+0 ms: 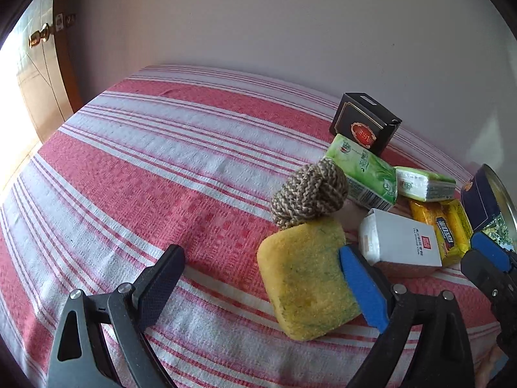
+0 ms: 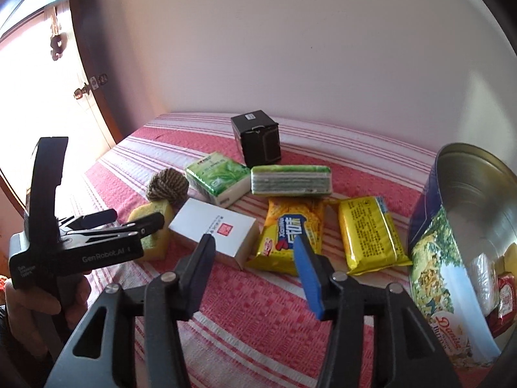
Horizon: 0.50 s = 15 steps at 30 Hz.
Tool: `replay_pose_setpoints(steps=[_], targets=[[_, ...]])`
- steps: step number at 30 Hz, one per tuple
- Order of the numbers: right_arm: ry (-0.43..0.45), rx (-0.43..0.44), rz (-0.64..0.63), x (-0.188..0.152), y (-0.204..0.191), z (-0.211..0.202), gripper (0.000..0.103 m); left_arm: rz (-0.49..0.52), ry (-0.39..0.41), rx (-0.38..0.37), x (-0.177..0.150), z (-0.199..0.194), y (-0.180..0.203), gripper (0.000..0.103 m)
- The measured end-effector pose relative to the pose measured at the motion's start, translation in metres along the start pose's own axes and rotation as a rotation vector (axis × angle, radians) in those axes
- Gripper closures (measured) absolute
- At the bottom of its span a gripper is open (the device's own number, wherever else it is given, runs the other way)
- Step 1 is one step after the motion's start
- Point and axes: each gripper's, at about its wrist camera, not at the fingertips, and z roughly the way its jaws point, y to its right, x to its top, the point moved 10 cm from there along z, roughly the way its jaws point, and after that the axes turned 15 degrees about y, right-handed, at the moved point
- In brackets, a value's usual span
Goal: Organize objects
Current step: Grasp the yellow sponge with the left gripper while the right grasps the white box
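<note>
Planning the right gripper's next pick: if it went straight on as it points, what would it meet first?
Probably the yellow biscuit packet, lying on the striped cloth between the open right gripper's fingertips; depth is uncertain.

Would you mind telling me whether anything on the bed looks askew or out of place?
The blue cookie tin is tipped toward the camera with a few items inside. The black box stands apart behind the other items. Nothing looks spilled or damaged.

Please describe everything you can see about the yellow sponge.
The yellow rectangular sponge looks soft and porous, with greenish speckles and rounded corners. It lies on the red-and-white striped cloth. A brown knitted yarn ball rests against its far edge. The open left gripper straddles it; the blue finger pad touches its right side, and the black one stands clear.
</note>
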Motion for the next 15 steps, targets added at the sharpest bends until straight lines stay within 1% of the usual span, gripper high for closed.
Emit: replay_pose_setpoints(steps=[1,2,4,5,7,8,10,12,14,15], targets=[[0.004,0.015,0.009,0.002,-0.001,0.001,0.041,0.044,0.01,0.015,0.002,-0.001,0.004,0.005],[0.006,0.031,0.017,0.004,-0.003,0.005,0.04,0.098,0.021,0.035,0.004,-0.003,0.009,0.005],[0.003,0.054,0.025,0.006,-0.006,0.008,0.039,0.207,0.041,0.069,0.007,-0.006,0.019,0.005],[0.004,0.05,0.027,0.007,-0.006,0.008,0.039,0.241,0.044,0.074,0.008,-0.006,0.023,0.005],[0.002,0.047,0.032,0.009,-0.005,0.014,0.039,0.248,0.027,0.046,0.005,-0.006,0.027,0.005],[0.0,0.051,0.035,0.011,-0.004,0.017,0.039,0.233,0.001,0.006,0.0,-0.004,0.031,0.005],[-0.008,0.057,0.042,0.014,-0.004,0.025,0.039,0.188,-0.078,-0.08,-0.012,0.002,0.039,0.005],[-0.023,0.088,0.053,0.016,-0.007,0.033,0.039,0.241,-0.031,-0.058,-0.011,0.0,0.044,0.002],[-0.036,0.105,0.052,0.018,-0.011,0.043,0.039,0.226,-0.027,-0.047,-0.011,-0.001,0.042,0.002],[-0.044,0.108,0.05,0.017,-0.012,0.048,0.039,0.211,-0.023,-0.05,-0.012,-0.004,0.044,0.005]])
